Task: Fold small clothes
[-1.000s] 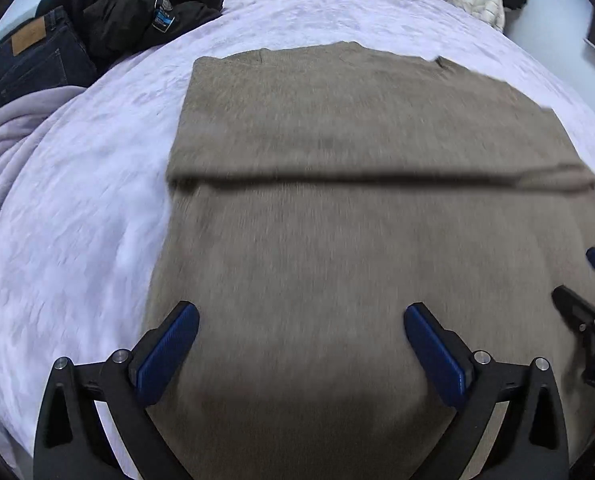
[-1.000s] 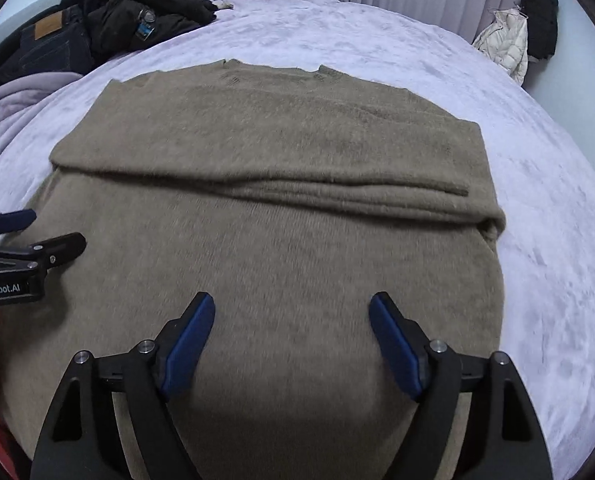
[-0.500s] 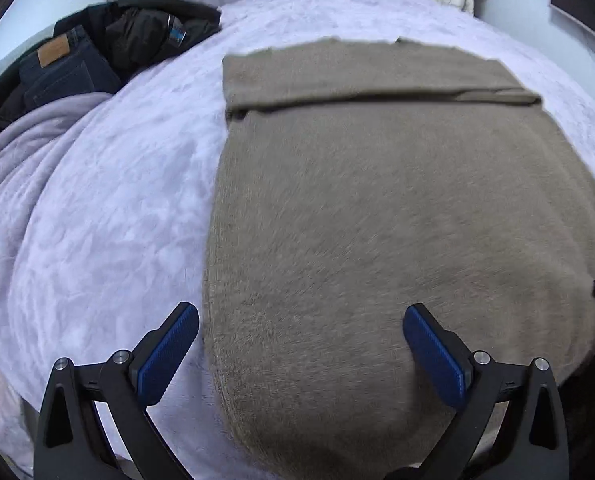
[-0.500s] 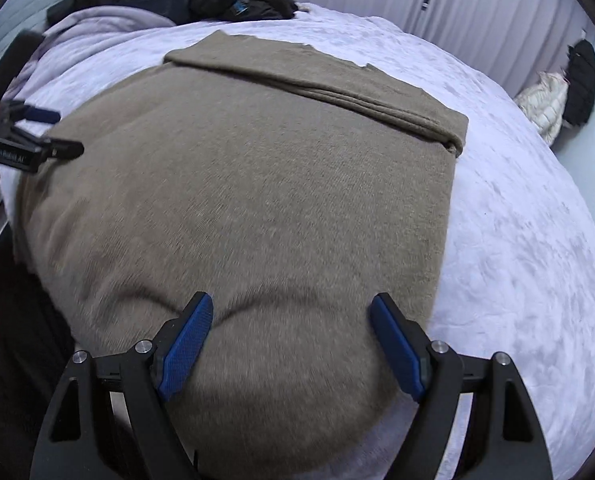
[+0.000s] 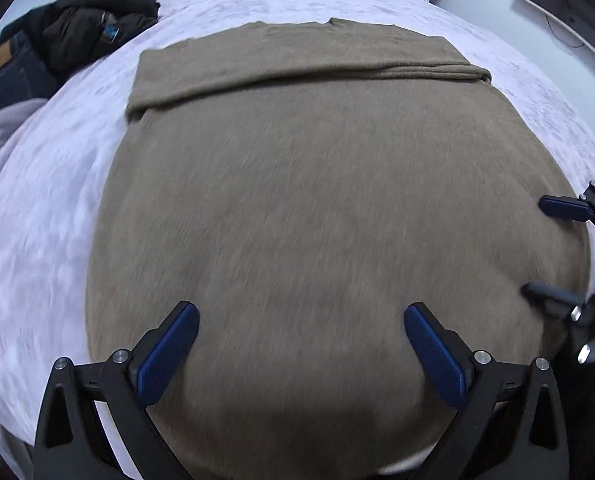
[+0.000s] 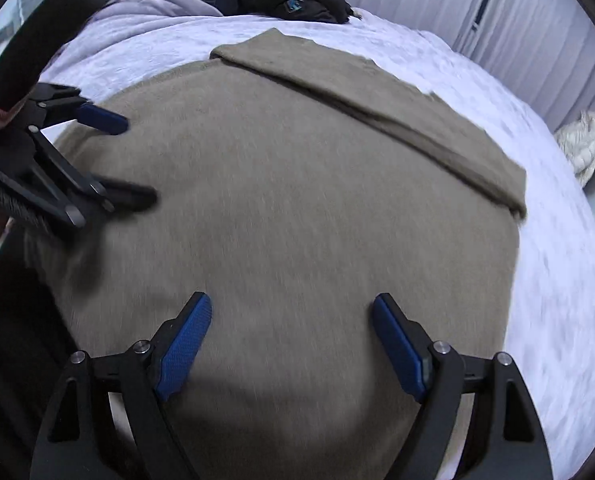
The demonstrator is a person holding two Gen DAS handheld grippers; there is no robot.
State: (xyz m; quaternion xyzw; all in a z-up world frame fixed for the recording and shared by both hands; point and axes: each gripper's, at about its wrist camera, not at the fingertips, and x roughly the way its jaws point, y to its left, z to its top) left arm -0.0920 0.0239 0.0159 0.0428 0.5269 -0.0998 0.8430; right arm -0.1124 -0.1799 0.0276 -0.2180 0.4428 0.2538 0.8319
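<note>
Sweater (image 5: 317, 208), taupe knit, lies flat on the lavender bed (image 5: 45, 184), far edge folded over. Left gripper (image 5: 301, 344) and right gripper (image 6: 291, 340) hover above its near hem, fingers spread wide, grasping nothing. Dark clothes (image 5: 77, 36) piled at back left.

Sweater (image 5: 317, 208) flat on bed (image 5: 49, 184); clothes pile (image 5: 77, 36) behind-left; folded band along far edge.
</note>
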